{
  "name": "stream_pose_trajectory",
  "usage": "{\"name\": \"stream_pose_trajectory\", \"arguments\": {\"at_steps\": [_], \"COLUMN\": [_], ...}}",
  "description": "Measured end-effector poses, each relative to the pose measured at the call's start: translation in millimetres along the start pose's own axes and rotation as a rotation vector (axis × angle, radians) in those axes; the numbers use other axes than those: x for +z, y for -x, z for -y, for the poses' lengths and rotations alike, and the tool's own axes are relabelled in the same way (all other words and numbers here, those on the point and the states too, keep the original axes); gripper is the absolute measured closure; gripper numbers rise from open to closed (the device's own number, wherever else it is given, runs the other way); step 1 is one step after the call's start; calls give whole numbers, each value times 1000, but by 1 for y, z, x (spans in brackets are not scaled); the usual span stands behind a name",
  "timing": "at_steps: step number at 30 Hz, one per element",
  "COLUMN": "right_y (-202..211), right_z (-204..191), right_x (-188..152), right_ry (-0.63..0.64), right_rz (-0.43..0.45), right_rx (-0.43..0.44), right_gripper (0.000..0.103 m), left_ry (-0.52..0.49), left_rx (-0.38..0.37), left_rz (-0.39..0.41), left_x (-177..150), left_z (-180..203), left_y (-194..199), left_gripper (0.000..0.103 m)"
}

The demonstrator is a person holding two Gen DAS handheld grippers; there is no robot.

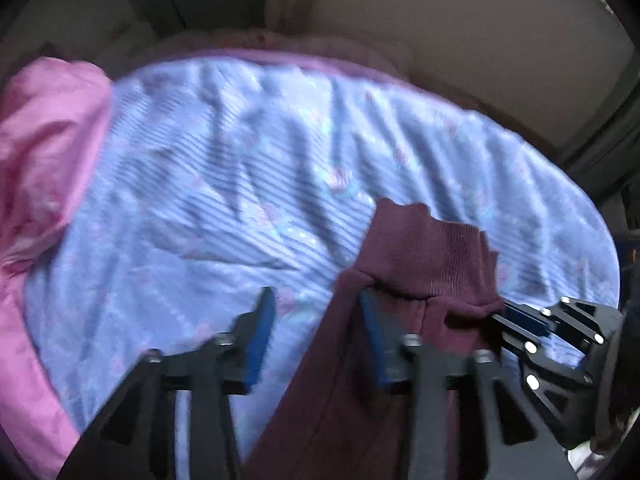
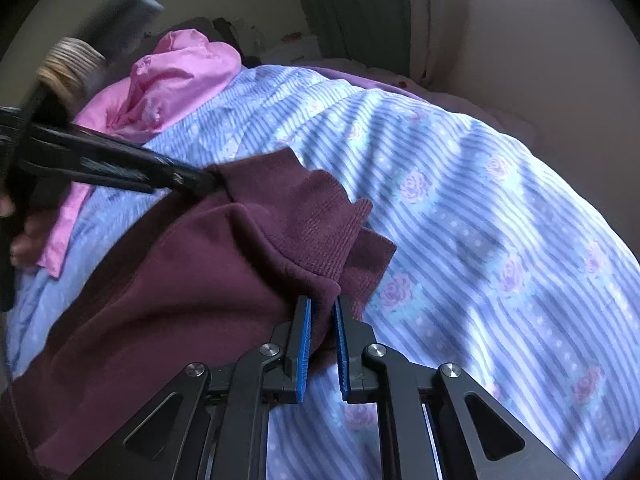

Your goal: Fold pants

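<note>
- Still early: maroon knit pants with ribbed cuffs (image 2: pixel 192 264) bunched on striped floral bedsheet (image 2: pixel 480 200), no fold visible.
- Right gripper (image 2: pixel 320 312) clenched on cuff.
- Left gripper (image 1: pixel 316 312) released, fabric draped over one finger.

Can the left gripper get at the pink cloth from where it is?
Probably yes: the left gripper stands open, and only bare striped bedsheet lies between it and the pink cloth.

R gripper (image 2: pixel 322 312) clamped on maroon pants (image 2: pixel 192 264)
</note>
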State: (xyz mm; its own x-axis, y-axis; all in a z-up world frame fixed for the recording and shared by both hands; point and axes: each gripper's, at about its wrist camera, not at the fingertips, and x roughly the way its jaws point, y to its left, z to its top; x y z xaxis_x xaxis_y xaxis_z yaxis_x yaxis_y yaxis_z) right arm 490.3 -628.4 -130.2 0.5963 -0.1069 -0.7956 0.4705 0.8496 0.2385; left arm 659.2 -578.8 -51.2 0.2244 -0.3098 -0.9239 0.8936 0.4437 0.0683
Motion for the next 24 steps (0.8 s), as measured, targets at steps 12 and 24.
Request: {"name": "stream_pose_trajectory", "arguments": {"at_steps": [12,24], "right_y": [57,31], "right_z": [6,24], "right_x": [-3,2], "right_ry": [-86,-106], "right_rz": [177,72], "right_rx": [-26,196], "right_gripper": [26,26], "left_ry": [318,636], "left_rx": [345,491], "left_rz": [187,272], "left_x": [-186,-253], "left_z": [5,91], "left_y": [134,116], "left_gripper": [48,48]}}
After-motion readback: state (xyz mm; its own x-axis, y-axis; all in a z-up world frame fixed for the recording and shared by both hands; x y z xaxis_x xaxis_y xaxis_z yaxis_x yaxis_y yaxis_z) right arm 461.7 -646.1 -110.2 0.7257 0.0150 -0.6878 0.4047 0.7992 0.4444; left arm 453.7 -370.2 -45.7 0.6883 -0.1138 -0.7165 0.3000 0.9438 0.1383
